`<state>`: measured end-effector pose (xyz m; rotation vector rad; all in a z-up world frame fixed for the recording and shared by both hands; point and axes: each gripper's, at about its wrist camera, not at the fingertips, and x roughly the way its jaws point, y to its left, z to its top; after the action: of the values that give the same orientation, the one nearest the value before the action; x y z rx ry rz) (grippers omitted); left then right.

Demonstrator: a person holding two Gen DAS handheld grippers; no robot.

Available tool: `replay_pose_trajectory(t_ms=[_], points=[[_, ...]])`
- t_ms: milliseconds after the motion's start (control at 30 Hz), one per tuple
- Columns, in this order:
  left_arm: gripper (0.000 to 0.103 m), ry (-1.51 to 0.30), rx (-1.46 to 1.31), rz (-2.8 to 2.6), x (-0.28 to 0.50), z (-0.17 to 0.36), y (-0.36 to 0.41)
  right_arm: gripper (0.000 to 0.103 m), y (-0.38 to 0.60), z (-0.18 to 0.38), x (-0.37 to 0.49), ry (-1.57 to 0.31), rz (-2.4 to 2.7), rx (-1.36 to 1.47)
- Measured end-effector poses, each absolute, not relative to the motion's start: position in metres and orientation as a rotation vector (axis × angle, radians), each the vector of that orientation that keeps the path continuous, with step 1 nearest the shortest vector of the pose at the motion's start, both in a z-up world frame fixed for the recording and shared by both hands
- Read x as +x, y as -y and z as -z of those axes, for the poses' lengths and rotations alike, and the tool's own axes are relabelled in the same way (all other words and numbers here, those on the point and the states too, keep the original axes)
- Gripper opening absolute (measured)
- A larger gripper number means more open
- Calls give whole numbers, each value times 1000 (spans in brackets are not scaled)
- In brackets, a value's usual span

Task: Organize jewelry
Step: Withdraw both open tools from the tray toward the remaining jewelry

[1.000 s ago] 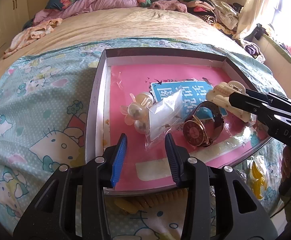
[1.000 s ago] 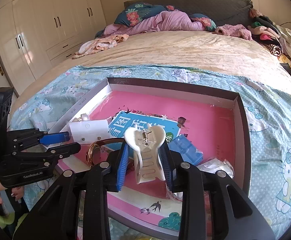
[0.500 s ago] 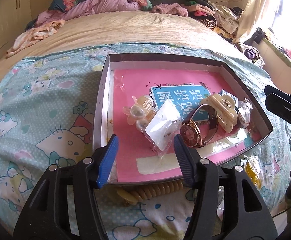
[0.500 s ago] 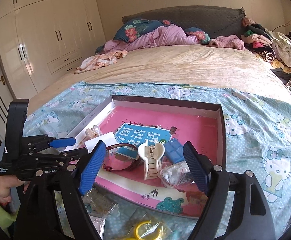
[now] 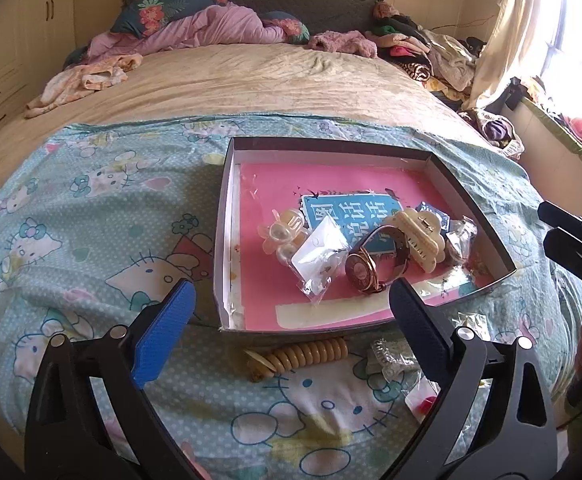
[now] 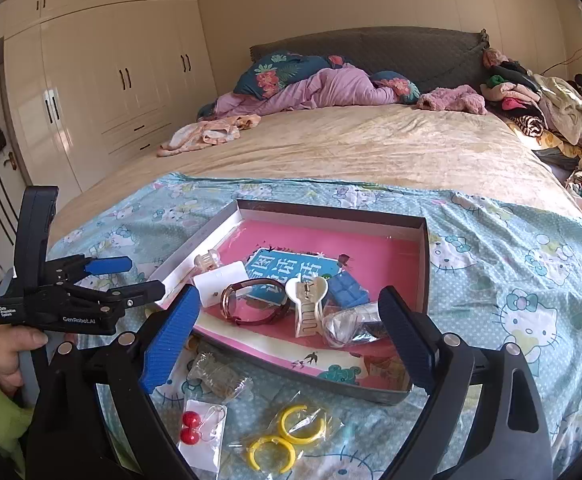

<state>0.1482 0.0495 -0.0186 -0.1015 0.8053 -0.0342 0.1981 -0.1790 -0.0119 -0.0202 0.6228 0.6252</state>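
Hovering with jaws just spread wide and empty, left tool point(image 5: 291, 320) and right tool point(image 6: 287, 328) leave the hair claw point(image 6: 306, 304) in the tray point(image 6: 423, 256); bagged yellow hoops point(image 6: 287, 432), probably slippery, could slide from the pads.

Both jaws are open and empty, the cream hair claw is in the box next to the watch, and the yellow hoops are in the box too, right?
Not quite. The yellow hoops lie in their bag on the sheet outside the box, as the right wrist view shows. The hair claw is in the box beside the watch, and both jaws are open and empty.
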Motion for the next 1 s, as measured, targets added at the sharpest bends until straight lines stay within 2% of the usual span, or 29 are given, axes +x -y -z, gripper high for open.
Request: replay_pose_trajectory(t_ms=[433,1000], points=[[93,-784,-111,50,117,7,-47,90,190,16,176,-646,-621,-46],[93,-861,-61,104,89,31,-22,90,207,35,158,-710,-606,-51]])
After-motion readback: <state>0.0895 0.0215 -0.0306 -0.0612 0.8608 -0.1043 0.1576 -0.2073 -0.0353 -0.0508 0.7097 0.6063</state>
